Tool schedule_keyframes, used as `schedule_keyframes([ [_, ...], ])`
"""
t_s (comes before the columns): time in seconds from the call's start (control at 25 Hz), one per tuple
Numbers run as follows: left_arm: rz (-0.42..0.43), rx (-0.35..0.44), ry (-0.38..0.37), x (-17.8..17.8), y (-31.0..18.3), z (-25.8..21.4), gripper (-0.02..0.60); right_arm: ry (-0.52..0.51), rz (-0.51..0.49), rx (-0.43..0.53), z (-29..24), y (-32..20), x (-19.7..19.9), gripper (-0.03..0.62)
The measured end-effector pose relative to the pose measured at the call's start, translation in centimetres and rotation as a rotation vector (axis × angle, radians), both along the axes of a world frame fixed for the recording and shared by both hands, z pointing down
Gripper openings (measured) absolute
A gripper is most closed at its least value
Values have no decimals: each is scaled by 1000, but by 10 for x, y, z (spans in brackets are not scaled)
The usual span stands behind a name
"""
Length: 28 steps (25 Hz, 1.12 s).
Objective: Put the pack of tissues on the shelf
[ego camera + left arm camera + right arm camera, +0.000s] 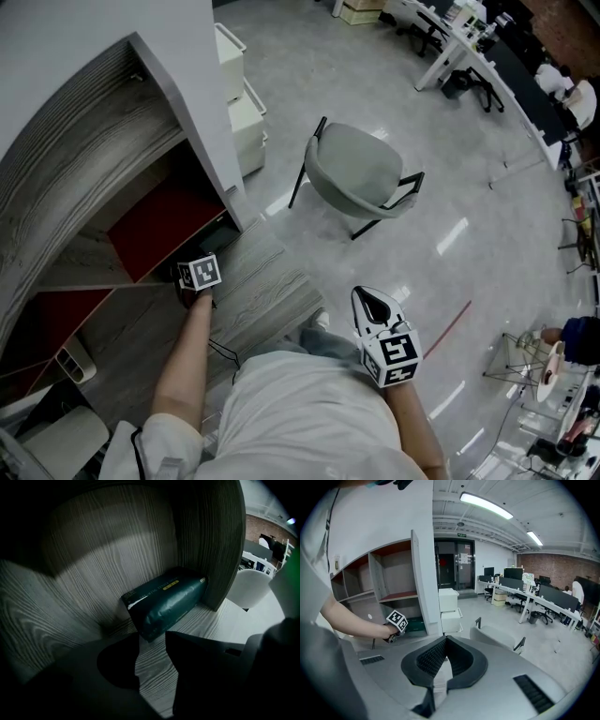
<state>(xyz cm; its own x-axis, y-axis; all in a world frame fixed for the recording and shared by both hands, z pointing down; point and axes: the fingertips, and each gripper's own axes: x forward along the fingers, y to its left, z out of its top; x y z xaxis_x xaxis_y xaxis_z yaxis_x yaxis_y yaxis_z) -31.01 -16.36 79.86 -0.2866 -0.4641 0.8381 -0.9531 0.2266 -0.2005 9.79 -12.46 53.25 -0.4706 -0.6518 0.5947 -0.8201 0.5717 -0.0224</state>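
A dark green pack of tissues lies on its side on the grey wood-grain shelf board, pushed against the compartment's right wall. My left gripper is just in front of it, open, with bare board between its dark fingers and the pack beyond the tips. In the head view the left gripper reaches into a low compartment of the shelf. My right gripper hangs near my body, shut and holding nothing; its tips meet. From there the pack shows in the bottom compartment.
A grey chair stands on the floor right of the shelf. White drawer units sit by the shelf's end panel. Red-lined compartments lie above my left hand. Desks and office chairs fill the far right.
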Motion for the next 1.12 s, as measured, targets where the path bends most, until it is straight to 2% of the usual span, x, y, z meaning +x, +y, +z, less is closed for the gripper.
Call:
schedule_keyframes([
  [0.28, 7, 29, 92, 25, 18, -9, 189, -28, -40, 5, -3, -2, -5, 28],
  [0.4, 11, 38, 79, 29, 33, -18, 130, -48, -74, 7, -3, -5, -12, 28],
  [0.52, 28, 51, 86, 40, 45, -48, 52, -68, -111, 14, -8, -6, -20, 28],
  [0.64, 45, 114, 124, 56, 49, -83, 17, -91, -153, 18, -12, -9, -28, 28],
  [0.84, 123, 218, 181, 84, 57, -135, 15, -135, -229, 25, -26, -16, -47, 28],
  [1.12, 233, 491, 286, 128, 59, -240, 15, -218, -330, 83, -65, -18, -71, 28],
])
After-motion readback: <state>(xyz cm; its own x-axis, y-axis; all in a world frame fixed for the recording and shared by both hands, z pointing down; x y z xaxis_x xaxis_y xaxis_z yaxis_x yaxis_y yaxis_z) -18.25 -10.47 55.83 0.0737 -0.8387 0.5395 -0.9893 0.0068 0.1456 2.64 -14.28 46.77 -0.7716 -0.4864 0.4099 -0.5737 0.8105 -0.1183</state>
